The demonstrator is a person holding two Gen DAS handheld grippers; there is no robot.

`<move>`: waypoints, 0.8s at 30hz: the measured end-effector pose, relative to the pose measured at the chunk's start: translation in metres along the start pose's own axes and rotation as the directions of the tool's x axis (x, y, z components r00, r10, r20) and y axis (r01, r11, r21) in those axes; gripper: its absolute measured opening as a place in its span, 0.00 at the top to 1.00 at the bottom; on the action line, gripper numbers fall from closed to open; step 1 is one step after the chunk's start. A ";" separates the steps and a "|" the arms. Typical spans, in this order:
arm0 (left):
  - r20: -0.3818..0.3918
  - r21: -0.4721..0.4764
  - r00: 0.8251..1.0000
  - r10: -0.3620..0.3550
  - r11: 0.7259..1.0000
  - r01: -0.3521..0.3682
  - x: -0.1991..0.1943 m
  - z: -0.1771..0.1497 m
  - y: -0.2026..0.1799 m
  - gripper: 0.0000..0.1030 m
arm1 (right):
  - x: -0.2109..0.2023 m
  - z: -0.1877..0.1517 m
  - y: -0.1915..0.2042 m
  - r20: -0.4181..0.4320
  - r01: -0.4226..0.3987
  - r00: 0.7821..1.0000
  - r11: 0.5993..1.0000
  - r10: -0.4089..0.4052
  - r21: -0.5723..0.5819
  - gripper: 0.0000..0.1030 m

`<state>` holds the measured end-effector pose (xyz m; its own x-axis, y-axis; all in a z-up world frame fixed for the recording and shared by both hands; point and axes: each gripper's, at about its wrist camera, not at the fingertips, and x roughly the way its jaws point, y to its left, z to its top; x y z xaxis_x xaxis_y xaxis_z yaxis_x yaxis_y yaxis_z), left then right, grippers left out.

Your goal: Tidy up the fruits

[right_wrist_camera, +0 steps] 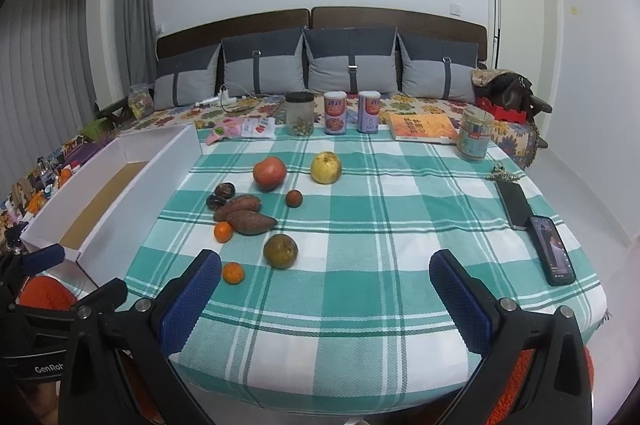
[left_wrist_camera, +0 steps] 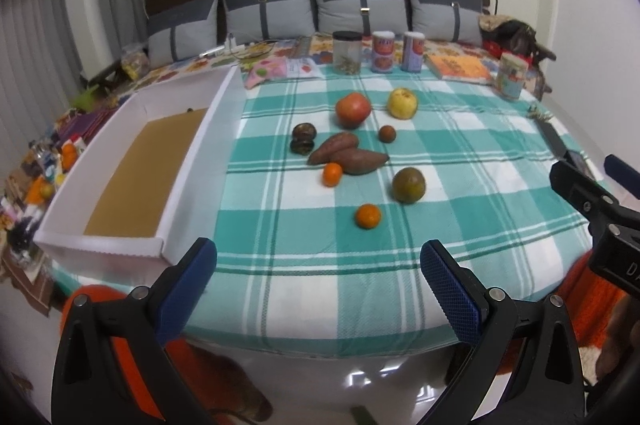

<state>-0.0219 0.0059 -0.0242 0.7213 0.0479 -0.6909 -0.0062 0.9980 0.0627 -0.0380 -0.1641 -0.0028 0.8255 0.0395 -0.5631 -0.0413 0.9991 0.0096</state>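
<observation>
Checked cloth (left_wrist_camera: 360, 305), fruit loose — white box (left_wrist_camera: 192, 161) beside

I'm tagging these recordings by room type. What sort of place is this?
Probably a home bedroom or living room: a row of grey cushions leans on a dark wooden headboard, and fruit lies on a teal-and-white checked cloth beside a white cardboard box.
</observation>
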 end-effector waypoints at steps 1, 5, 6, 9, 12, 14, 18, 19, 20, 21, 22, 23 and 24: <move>-0.007 -0.004 1.000 -0.003 1.000 0.003 0.001 0.000 0.001 0.01 | 0.002 -0.001 -0.001 -0.008 0.004 1.000 1.000 -0.004 0.003 0.00; -0.017 -0.022 1.000 -0.005 1.000 0.005 0.003 -0.001 0.007 0.01 | 0.004 -0.001 -0.005 -0.017 0.010 1.000 1.000 -0.010 0.013 0.00; -0.018 -0.027 1.000 -0.003 1.000 0.003 0.003 -0.001 0.008 0.01 | 0.005 -0.001 -0.006 -0.017 0.010 1.000 1.000 -0.010 0.015 0.00; -0.023 -0.044 1.000 -0.004 0.999 0.003 0.006 -0.001 0.013 0.01 | 0.005 -0.001 -0.006 -0.015 0.004 1.000 1.000 -0.004 0.011 0.00; -0.029 -0.062 1.000 -0.002 0.998 0.000 0.010 0.001 0.015 0.01 | 0.007 -0.002 -0.004 -0.015 -0.002 1.000 1.000 0.002 0.004 0.00; -0.031 -0.065 0.999 0.008 0.998 -0.011 0.013 0.004 0.014 0.01 | 0.009 -0.003 -0.002 -0.018 -0.002 1.000 1.000 0.002 -0.003 0.00; -0.028 -0.050 0.999 0.029 0.998 -0.031 0.017 0.006 0.009 0.01 | 0.011 -0.006 0.001 -0.028 -0.003 1.000 1.000 0.003 -0.007 0.00; -0.029 -0.046 0.999 0.031 0.998 -0.032 0.017 0.005 0.008 0.01 | 0.011 -0.006 0.001 -0.027 0.000 1.000 1.000 0.000 -0.010 0.00; -0.032 -0.039 0.999 0.034 0.999 -0.035 0.017 0.004 0.007 0.01 | 0.011 -0.006 0.002 -0.025 0.002 1.000 1.000 -0.002 -0.012 0.00; -0.034 -0.035 0.999 0.037 0.999 -0.038 0.018 0.004 0.007 0.01 | 0.011 -0.006 0.002 -0.023 0.004 1.000 1.000 -0.004 -0.012 0.00; -0.037 -0.030 0.999 0.039 0.999 -0.040 0.019 0.003 0.007 0.01 | 0.011 -0.006 0.002 -0.023 0.004 1.000 1.000 -0.005 -0.012 0.00; -0.040 -0.028 0.998 0.040 0.999 -0.042 0.020 0.002 0.007 0.01 | 0.011 -0.006 0.002 -0.026 0.004 1.000 1.000 -0.004 -0.012 0.00; -0.043 -0.028 0.998 0.042 0.999 -0.043 0.020 0.002 0.008 0.01 | 0.011 -0.006 0.002 -0.028 0.004 1.000 1.000 -0.004 -0.012 0.00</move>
<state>-0.0057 0.0146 -0.0361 0.6900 0.0912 -0.7181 -0.0564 0.9958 0.0723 -0.0324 -0.1619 -0.0141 0.8095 0.0352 -0.5860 -0.0451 0.9990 -0.0022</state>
